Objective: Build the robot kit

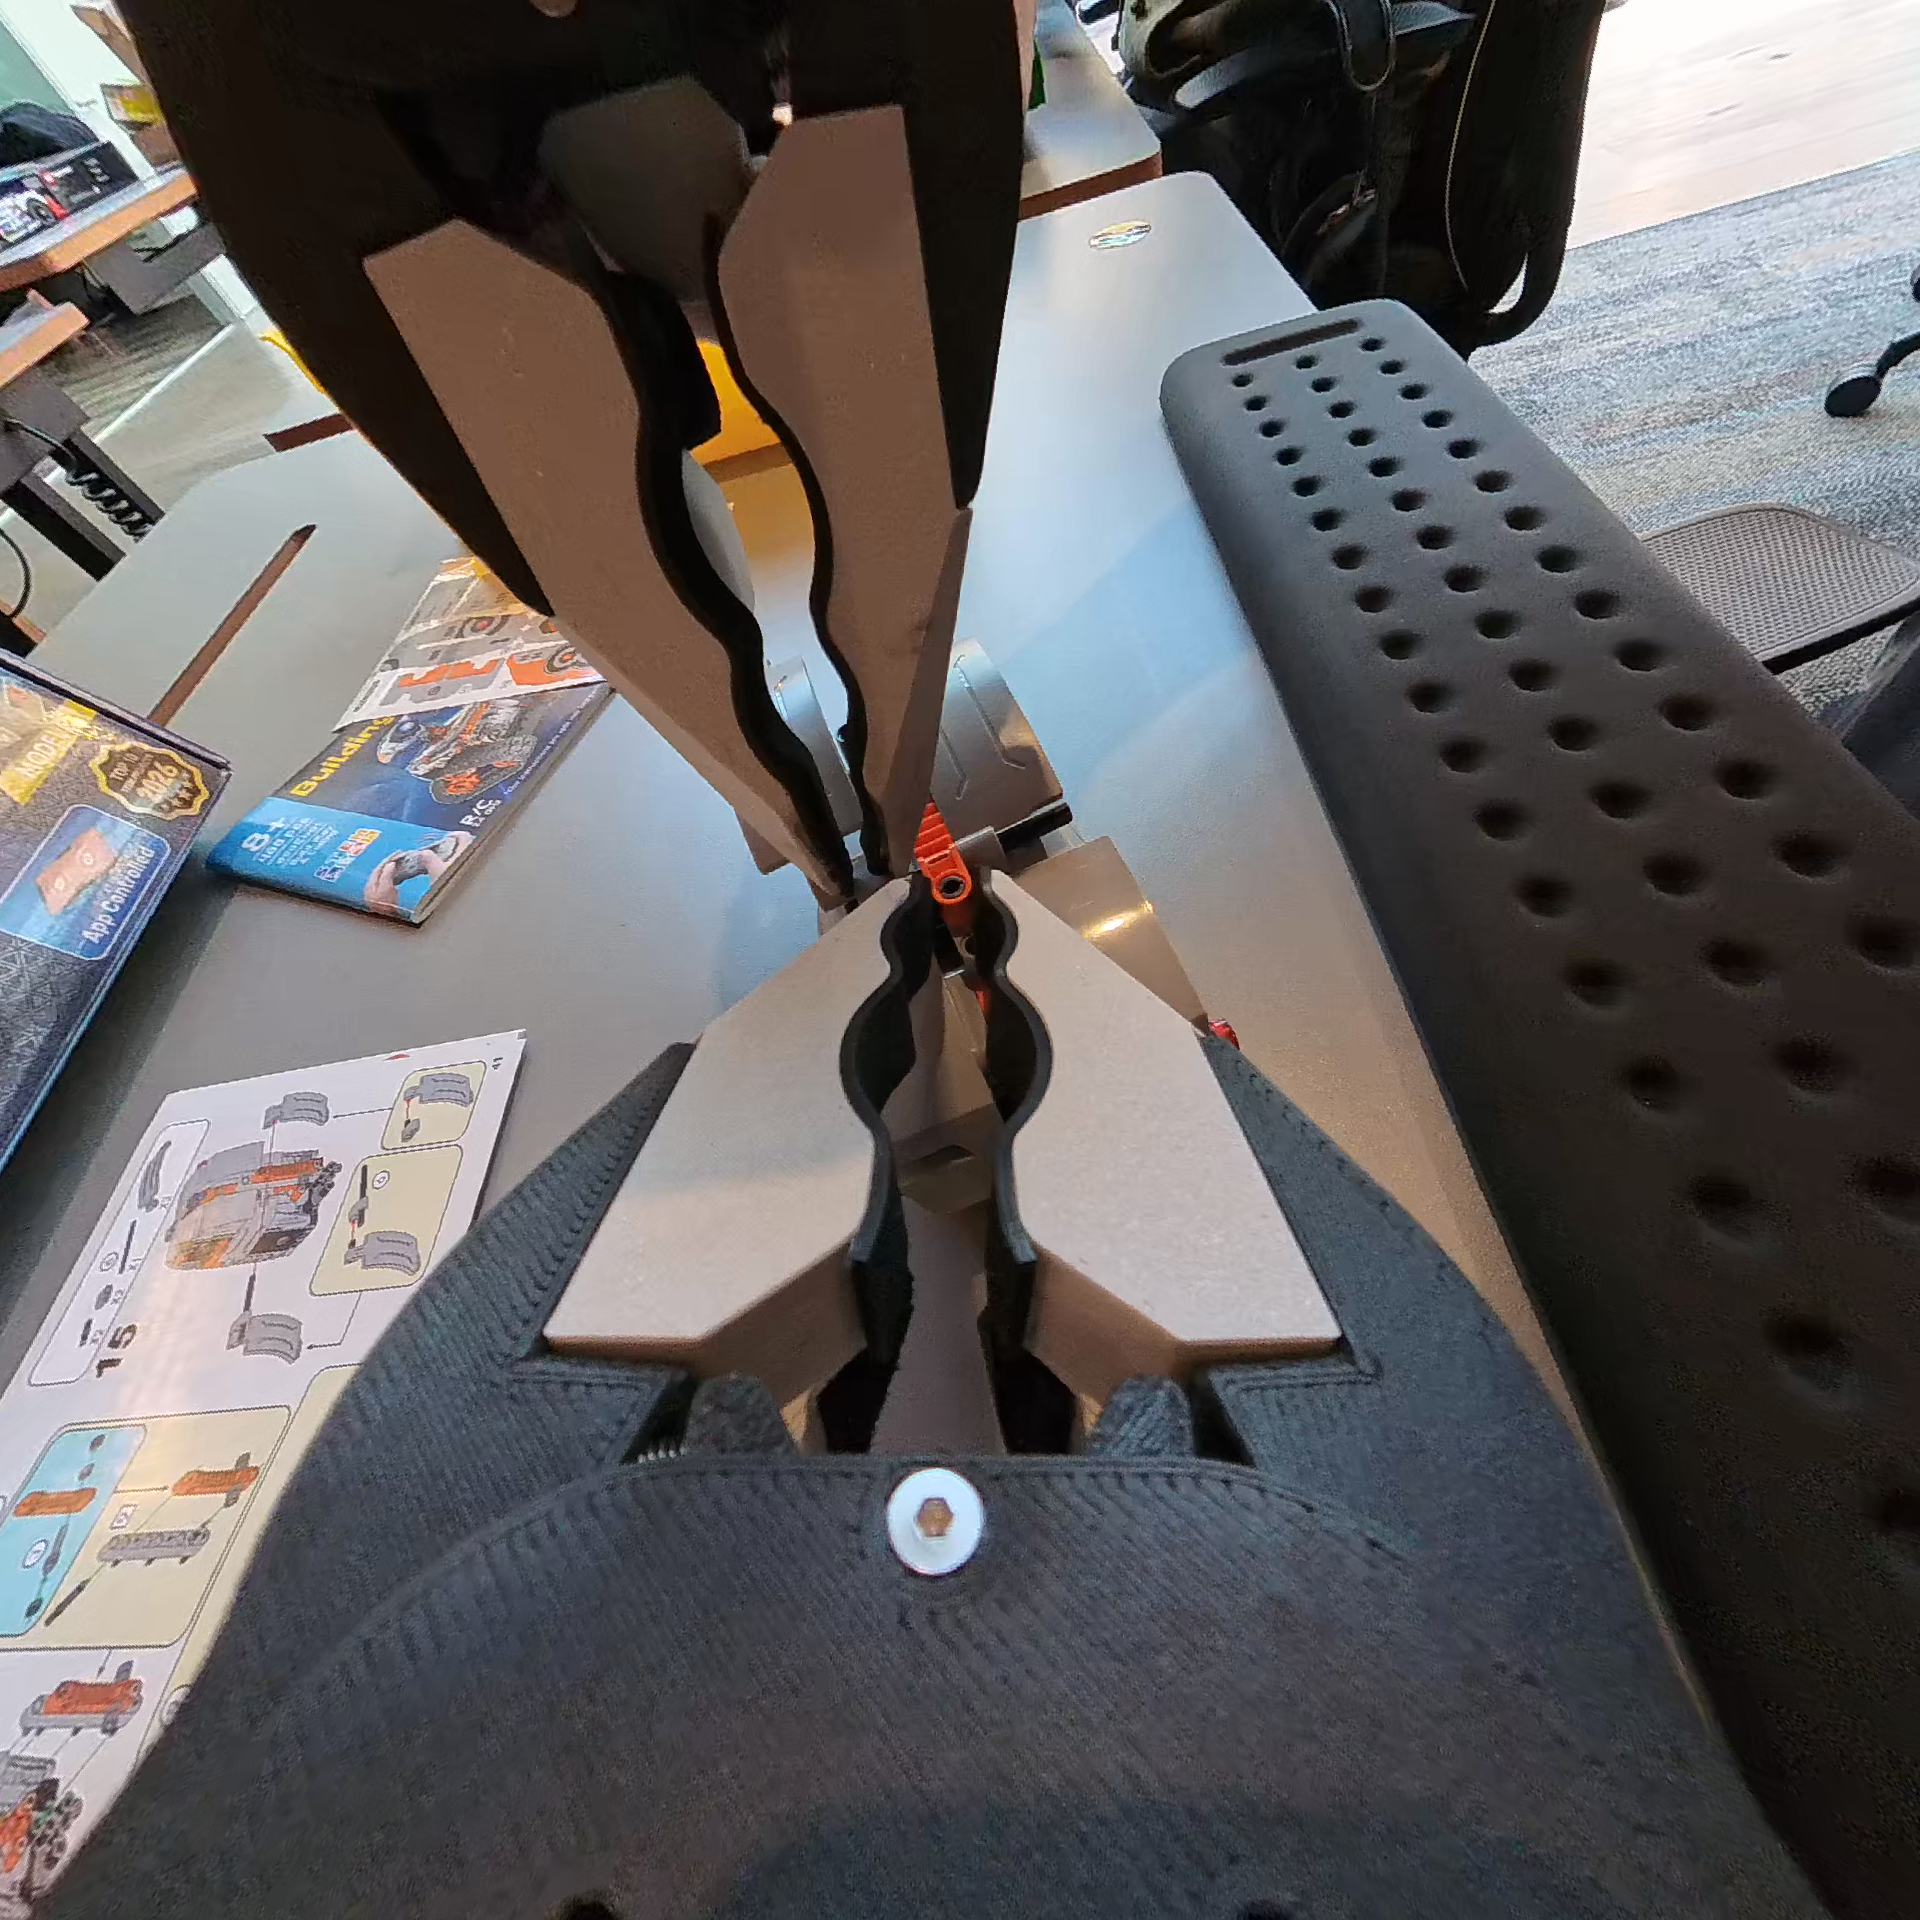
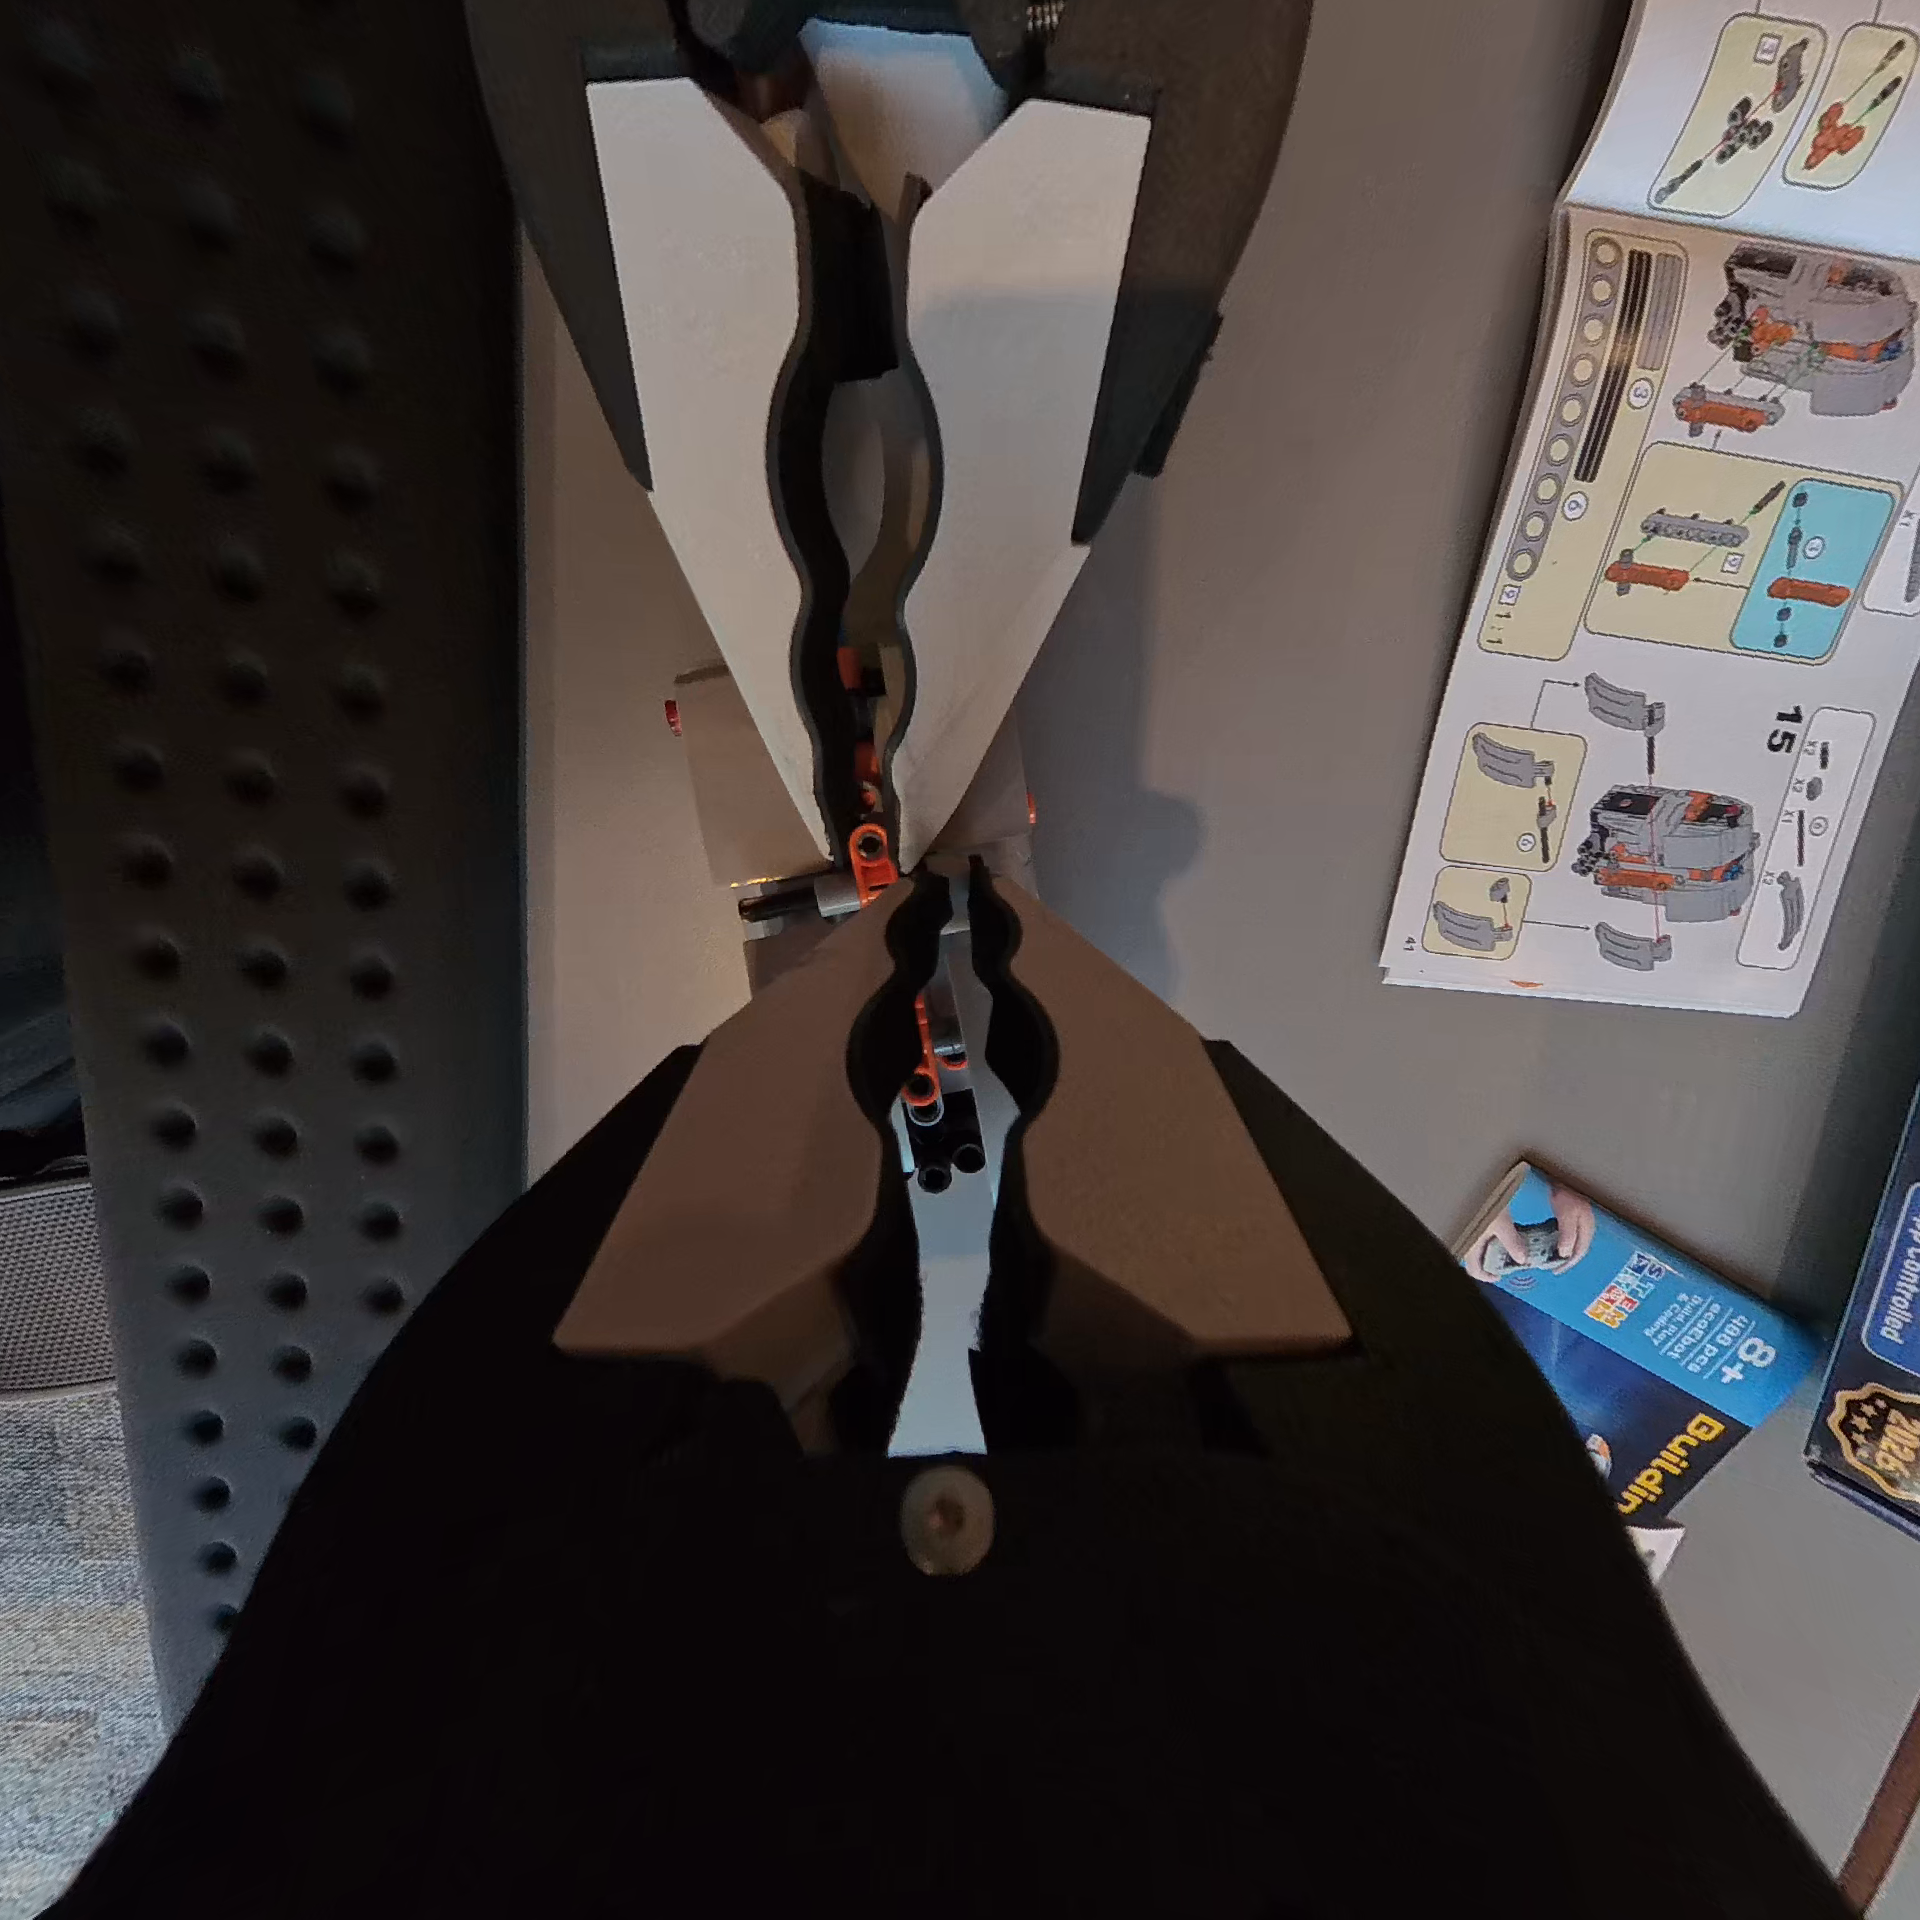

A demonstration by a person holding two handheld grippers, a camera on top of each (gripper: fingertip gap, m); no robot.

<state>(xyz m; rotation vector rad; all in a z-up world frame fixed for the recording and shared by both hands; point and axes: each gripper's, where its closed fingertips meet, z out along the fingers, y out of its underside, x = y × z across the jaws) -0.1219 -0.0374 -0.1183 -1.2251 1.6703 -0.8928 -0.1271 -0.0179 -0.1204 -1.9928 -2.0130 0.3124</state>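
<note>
The left tongs (image 1: 951, 896) are pinched shut on a small orange connector piece (image 1: 950, 883) held at their very tips, over the grey desk (image 1: 644, 935). Tip to tip with them, the right tongs (image 2: 948, 883) are nearly closed, with a narrow gap between the tips; whether they pinch anything cannot be told. Just beyond both tips, a grey and orange brick model (image 1: 997, 717) sits on the desk, the connector touching or just beside it. Left of it lie an open instruction sheet (image 1: 260, 1299), a blue booklet (image 1: 416, 800) and a box (image 1: 73, 862). A black perforated pad (image 1: 1558, 727) runs along the right.
</note>
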